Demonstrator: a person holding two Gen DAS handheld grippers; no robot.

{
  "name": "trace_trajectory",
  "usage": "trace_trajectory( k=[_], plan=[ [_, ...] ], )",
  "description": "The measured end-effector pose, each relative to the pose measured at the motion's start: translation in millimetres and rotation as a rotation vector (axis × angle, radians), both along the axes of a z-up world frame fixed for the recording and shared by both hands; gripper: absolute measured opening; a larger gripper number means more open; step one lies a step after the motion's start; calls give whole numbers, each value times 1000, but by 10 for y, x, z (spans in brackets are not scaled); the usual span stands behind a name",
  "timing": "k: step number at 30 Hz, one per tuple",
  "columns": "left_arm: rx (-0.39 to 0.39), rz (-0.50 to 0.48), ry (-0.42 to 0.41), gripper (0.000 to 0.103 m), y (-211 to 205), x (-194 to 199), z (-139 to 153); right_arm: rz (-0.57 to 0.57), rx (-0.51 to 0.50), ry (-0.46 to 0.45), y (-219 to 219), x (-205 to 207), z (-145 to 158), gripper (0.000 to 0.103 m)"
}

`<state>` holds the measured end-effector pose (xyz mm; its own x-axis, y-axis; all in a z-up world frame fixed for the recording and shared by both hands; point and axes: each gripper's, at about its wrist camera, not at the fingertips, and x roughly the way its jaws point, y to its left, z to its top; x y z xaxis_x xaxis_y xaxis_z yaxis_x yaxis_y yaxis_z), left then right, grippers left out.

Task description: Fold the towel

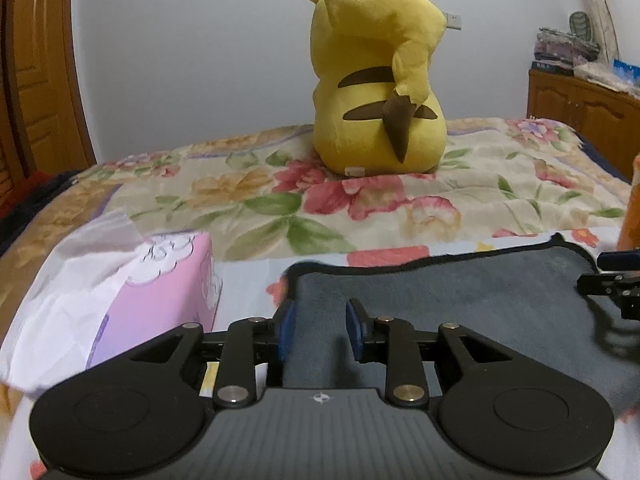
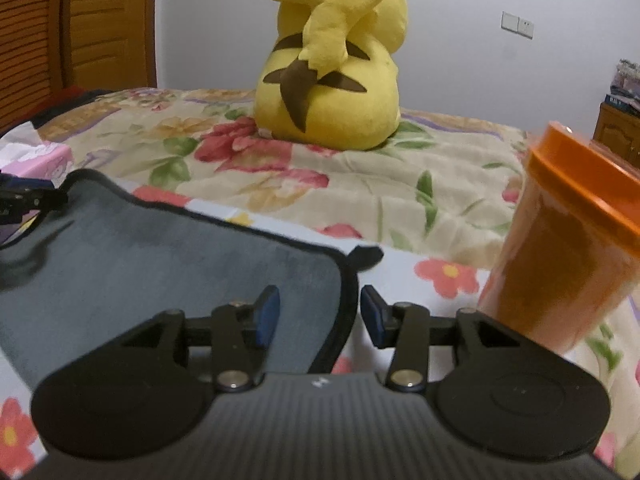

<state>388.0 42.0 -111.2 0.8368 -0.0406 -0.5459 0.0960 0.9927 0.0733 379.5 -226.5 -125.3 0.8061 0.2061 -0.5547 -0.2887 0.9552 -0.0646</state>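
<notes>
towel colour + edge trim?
Grey towel with black edge trim; clearest in the right wrist view.

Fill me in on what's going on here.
A person holds two grippers over a grey towel lying flat on a flowered bed, set to fold it. The left gripper and the right gripper are both open at the towel's near corners, gripping nothing yet. A tissue box, an orange cup and a yellow plush toy sit around it.

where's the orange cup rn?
Right wrist view, far right: the orange cup stands on the floral bedspread, just right of the grey towel and the right tongs.
</notes>
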Motion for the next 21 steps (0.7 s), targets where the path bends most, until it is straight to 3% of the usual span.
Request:
trace_trajectory(
  k=[10, 21],
  plan=[
    [10, -29, 52, 36, -69, -388, -29, 18, 54, 37, 32, -377, 94, 47],
    [18, -40, 67, 43, -132, -753, 115, 16, 43, 58, 75, -704, 191, 49]
  ],
)
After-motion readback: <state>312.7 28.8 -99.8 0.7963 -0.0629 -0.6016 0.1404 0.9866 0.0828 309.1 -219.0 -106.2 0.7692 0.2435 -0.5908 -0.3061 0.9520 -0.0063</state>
